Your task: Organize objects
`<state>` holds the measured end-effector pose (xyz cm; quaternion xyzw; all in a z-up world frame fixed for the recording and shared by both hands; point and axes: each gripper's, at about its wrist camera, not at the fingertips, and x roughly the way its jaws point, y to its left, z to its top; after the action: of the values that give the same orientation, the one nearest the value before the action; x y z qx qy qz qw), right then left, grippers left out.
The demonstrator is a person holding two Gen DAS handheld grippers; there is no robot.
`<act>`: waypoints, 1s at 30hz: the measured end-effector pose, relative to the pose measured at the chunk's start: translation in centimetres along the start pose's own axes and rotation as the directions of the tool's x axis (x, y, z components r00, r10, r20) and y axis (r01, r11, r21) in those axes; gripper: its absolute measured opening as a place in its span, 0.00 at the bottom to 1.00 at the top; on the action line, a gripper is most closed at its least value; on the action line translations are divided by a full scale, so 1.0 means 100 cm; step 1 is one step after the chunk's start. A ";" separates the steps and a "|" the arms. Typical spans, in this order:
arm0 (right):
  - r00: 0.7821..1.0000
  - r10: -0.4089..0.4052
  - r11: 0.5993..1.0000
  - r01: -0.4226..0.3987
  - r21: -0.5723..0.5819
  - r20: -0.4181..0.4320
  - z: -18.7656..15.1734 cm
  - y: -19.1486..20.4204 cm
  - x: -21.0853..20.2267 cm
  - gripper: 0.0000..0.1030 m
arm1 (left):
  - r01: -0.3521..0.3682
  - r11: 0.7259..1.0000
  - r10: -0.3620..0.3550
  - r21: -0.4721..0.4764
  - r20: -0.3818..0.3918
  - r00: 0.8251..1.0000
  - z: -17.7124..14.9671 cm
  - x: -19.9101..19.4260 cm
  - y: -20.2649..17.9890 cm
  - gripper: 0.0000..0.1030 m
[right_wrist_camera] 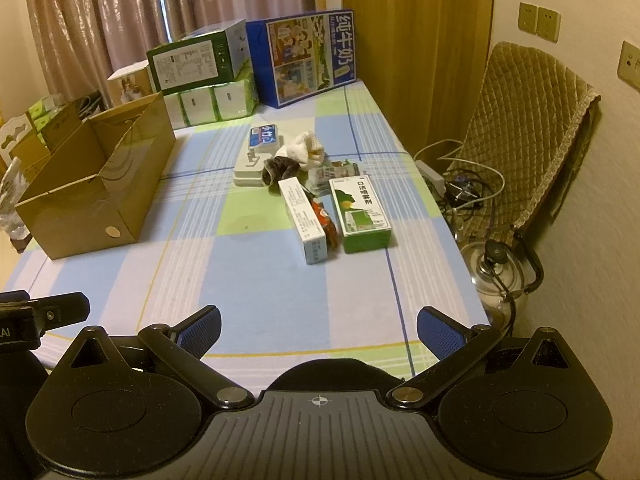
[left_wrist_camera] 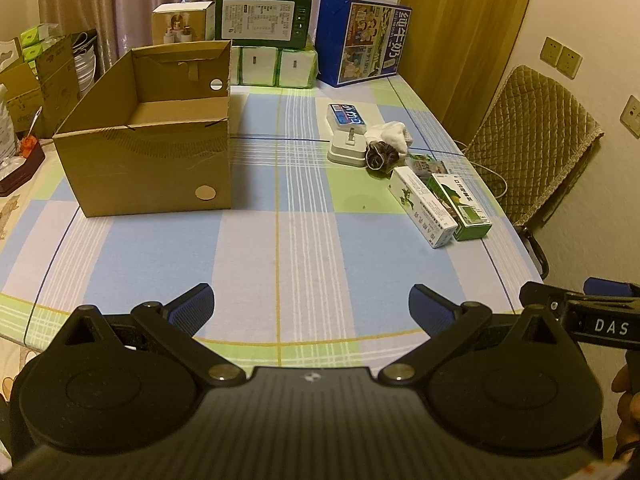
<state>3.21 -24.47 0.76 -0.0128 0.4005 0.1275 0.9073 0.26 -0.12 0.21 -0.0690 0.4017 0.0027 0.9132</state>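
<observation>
Clutter of small objects lay grouped on the right half of the checked blue-green-white cloth surface (right_wrist_camera: 256, 280), well apart from the open brown cardboard box (left_wrist_camera: 152, 160) on the left. You appeared to have the box set with its open top up as the likely collection bin; it looked empty inside as far as the left wrist view showed.

Group contents, near to far: a green-and-white rectangular carton (right_wrist_camera: 362, 216) lying flat; a long white carton with green print (right_wrist_camera: 304, 220) beside it, with an orange-red packet (right_wrist_camera: 324, 220) wedged between the two; a dark scrunched fabric ring (right_wrist_camera: 278, 170) just beyond; a white rolled sock (right_wrist_camera: 304, 148); a white plastic charger-like block (right_wrist_camera: 250, 168); a small blue-and-white packet (right_wrist_camera: 264, 138) farthest back. Edges overlapped, so the near cartons looked the easiest first picks.

You held both tools low at the near edge, no contact with anything. Left hand-held gripper (left_wrist_camera: 310, 308): jaws spread wide, nothing between them. Right hand-held gripper (right_wrist_camera: 318, 328): likewise wide apart, nothing held, aimed roughly at the group.

Judgement: sorting not yet begun.
</observation>
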 end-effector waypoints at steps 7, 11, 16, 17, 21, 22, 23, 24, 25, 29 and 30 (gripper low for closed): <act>1.000 -0.003 1.000 0.003 0.005 0.000 0.000 -0.001 0.002 0.98 | 0.004 1.000 -0.004 0.003 -0.004 1.000 0.002 0.003 -0.002 0.99; 1.000 0.001 1.000 -0.001 0.008 0.016 0.004 -0.007 0.002 0.98 | -0.001 1.000 0.001 0.006 -0.003 1.000 0.006 0.007 -0.001 0.99; 0.998 0.021 1.000 -0.021 0.000 0.062 0.010 -0.011 0.000 0.98 | -0.007 1.000 0.007 0.014 0.000 1.000 0.013 0.015 0.001 0.99; 0.996 0.033 0.999 -0.033 0.007 0.079 0.012 -0.013 -0.001 0.98 | -0.006 1.000 0.006 0.016 0.001 1.000 0.014 0.016 0.002 0.99; 0.993 0.032 0.999 -0.036 0.031 0.111 0.020 -0.021 0.001 0.98 | 0.010 1.000 -0.011 0.026 0.011 1.000 0.024 0.024 0.000 0.99; 0.994 0.033 0.999 -0.036 0.030 0.107 0.023 -0.023 0.003 0.98 | 0.012 1.000 -0.013 0.029 0.015 1.000 0.026 0.027 -0.001 0.99; 0.994 0.033 0.999 -0.037 0.030 0.106 0.025 -0.025 0.004 0.98 | 0.016 0.999 -0.016 0.030 0.018 1.000 0.030 0.030 -0.002 0.99; 0.994 0.031 0.999 -0.034 0.027 0.104 0.029 -0.028 0.006 0.98 | 0.018 0.999 -0.019 0.031 0.019 1.000 0.032 0.033 -0.003 0.99; 0.994 0.028 0.999 -0.030 0.022 0.103 0.031 -0.030 0.008 0.98 | 0.018 0.999 -0.019 0.030 0.021 1.000 0.036 0.036 -0.004 0.99; 0.995 0.004 1.000 -0.003 -0.010 0.095 0.042 -0.041 0.018 0.98 | 0.022 0.999 -0.023 0.046 0.033 0.999 0.049 0.052 -0.011 0.99; 0.996 0.004 1.000 -0.002 -0.013 0.092 0.044 -0.044 0.022 0.98 | 0.027 0.998 -0.028 0.053 0.026 0.999 0.052 0.058 -0.013 0.99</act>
<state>8.91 -27.68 1.81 -0.0122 0.3574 0.1320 0.9245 8.07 -1.07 -0.39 -0.0506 0.3882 -0.0195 0.9200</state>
